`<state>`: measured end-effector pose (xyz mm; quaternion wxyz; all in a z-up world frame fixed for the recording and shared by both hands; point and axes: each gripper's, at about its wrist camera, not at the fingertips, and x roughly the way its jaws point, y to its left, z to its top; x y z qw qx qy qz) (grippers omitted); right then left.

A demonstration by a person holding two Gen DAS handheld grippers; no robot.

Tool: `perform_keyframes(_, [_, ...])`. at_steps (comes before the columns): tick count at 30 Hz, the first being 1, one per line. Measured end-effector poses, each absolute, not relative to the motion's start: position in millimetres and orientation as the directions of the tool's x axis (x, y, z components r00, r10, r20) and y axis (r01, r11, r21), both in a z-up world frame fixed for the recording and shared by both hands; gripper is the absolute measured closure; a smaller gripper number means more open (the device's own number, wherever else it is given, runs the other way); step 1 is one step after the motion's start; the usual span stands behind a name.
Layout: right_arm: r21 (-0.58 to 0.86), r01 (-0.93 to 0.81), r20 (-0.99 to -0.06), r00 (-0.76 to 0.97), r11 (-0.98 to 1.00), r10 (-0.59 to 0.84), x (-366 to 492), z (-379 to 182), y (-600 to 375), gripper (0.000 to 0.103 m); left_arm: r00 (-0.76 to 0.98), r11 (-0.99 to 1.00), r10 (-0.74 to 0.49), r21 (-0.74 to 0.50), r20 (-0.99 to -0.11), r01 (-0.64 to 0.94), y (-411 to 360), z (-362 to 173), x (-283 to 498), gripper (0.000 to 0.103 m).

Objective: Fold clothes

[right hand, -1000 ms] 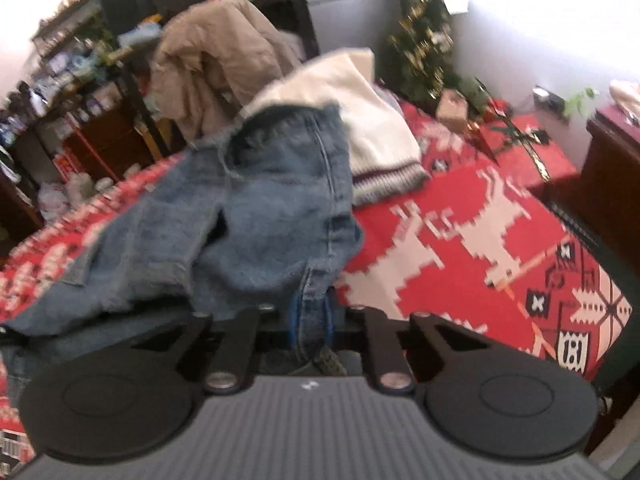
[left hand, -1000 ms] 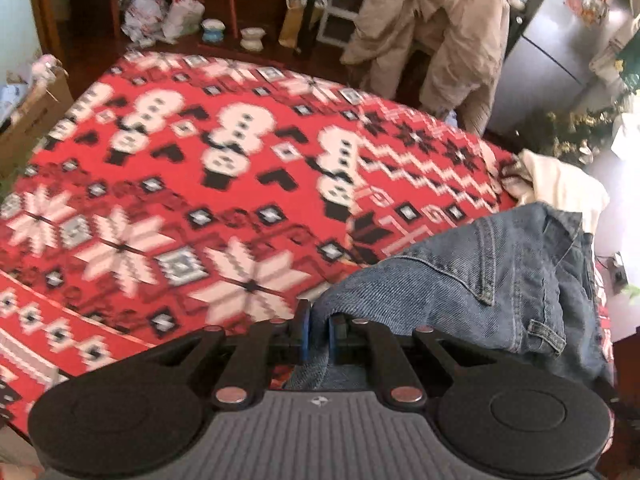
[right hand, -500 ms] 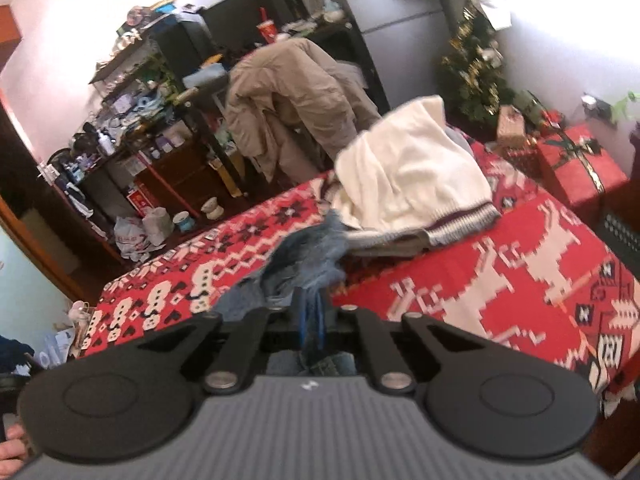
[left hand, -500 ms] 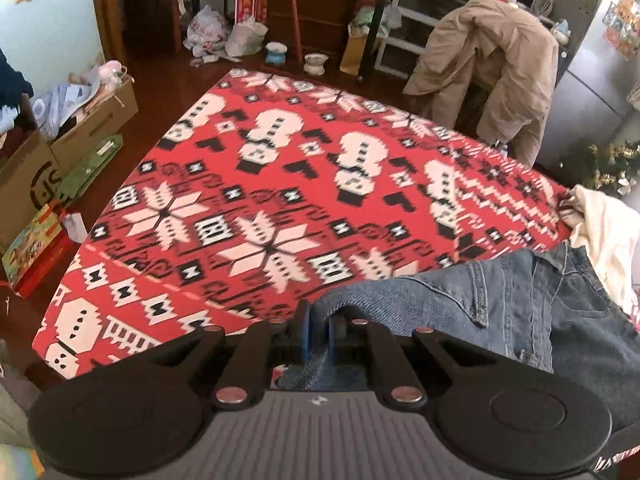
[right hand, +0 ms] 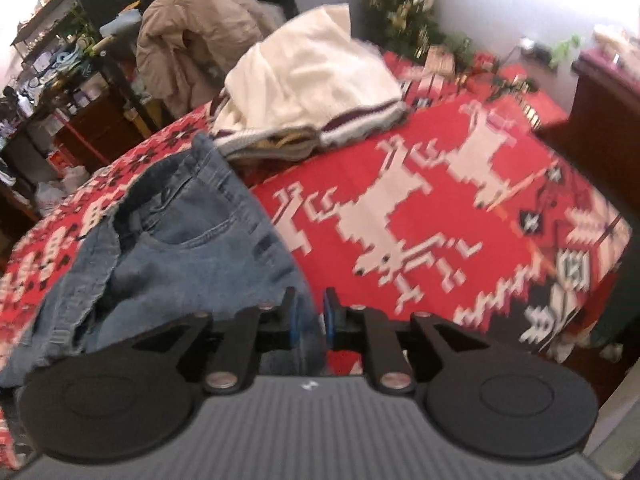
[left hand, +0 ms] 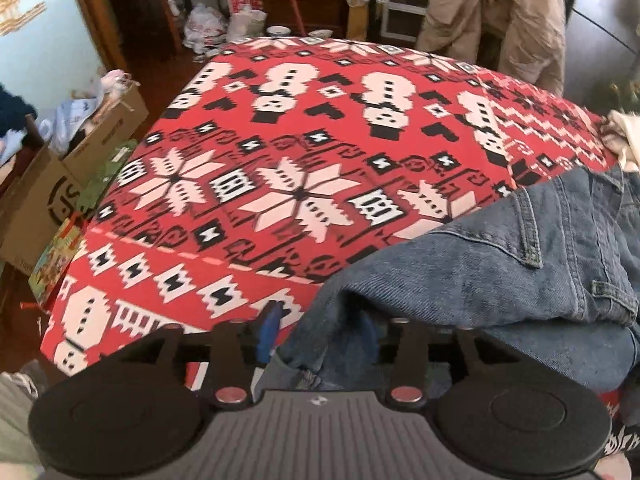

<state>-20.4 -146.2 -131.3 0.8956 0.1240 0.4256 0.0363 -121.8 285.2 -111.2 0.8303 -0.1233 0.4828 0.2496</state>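
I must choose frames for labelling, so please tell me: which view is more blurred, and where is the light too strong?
Right wrist view: softer overall, the red blanket pattern smeared, the wall at upper right washed out. Left wrist view: sharper, the jeans seams readable, edges bent by the fisheye.

Both grippers, clamped on the jeans (left hand: 500, 256) a second ago, are opening: left gripper (left hand: 320, 328) spreads wide, right gripper (right hand: 310, 316) parts slightly, denim between each, now lying on the blanket (left hand: 320, 140).
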Motion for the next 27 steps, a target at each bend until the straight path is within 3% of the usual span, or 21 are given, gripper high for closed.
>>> perform_keyframes(2, [0.241, 0.025, -0.744, 0.647, 0.970, 0.168, -22, -126, -145, 0.064, 0.407, 0.843, 0.299, 0.039, -0.863, -0.536, 284, -108, -124, 0.052])
perform_keyframes(4, [0.243, 0.002, -0.738, 0.649, 0.970, 0.183, -24, -120, -145, 0.063, 0.425, 0.859, 0.279, 0.026, -0.861, -0.512, 279, -101, -126, 0.053])
perform_keyframes(7, [0.238, -0.035, -0.727, 0.656, 0.971, 0.202, -28, -111, -142, 0.049, 0.451, 0.868, 0.313, 0.059, -0.836, -0.493, 269, -88, -131, 0.052])
perform_keyframes(9, [0.231, -0.052, -0.714, 0.669, 0.972, 0.205, -33, -104, -140, 0.032, 0.486, 0.881, 0.316, 0.062, -0.815, -0.469, 262, -77, -135, 0.047])
perform_keyframes(11, [0.220, -0.062, -0.701, 0.684, 0.974, 0.202, -37, -97, -139, 0.021, 0.551, 0.909, 0.269, 0.018, -0.790, -0.417, 256, -67, -137, 0.030])
perform_keyframes(13, [0.194, -0.080, -0.692, 0.695, 0.978, 0.194, -39, -88, -136, 0.017, 0.608, 0.925, 0.254, 0.005, -0.752, -0.379, 250, -60, -138, 0.023])
perform_keyframes(15, [0.166, -0.100, -0.683, 0.706, 0.981, 0.188, -39, -81, -134, 0.005, 0.656, 0.939, 0.244, 0.006, -0.714, -0.343, 244, -55, -138, 0.021])
perform_keyframes(18, [0.127, -0.125, -0.659, 0.731, 0.984, 0.178, -41, -72, -130, 0.001, 0.683, 0.956, 0.227, 0.023, -0.694, -0.294, 232, -54, -132, 0.013])
perform_keyframes(22, [0.192, -0.165, -0.643, 0.724, 0.968, 0.251, -42, -70, -131, 0.001, 0.658, 0.962, 0.173, -0.017, -0.733, -0.272, 226, -66, -121, 0.013])
perform_keyframes(25, [0.242, -0.150, -0.636, 0.722, 0.958, 0.274, -41, -74, -133, 0.001, 0.663, 0.971, 0.160, -0.002, -0.732, -0.238, 216, -75, -116, 0.014])
perform_keyframes(27, [0.215, -0.138, -0.639, 0.729, 0.967, 0.246, -39, -77, -131, 0.001, 0.678, 0.986, 0.118, 0.005, -0.725, -0.166, 207, -83, -118, 0.023])
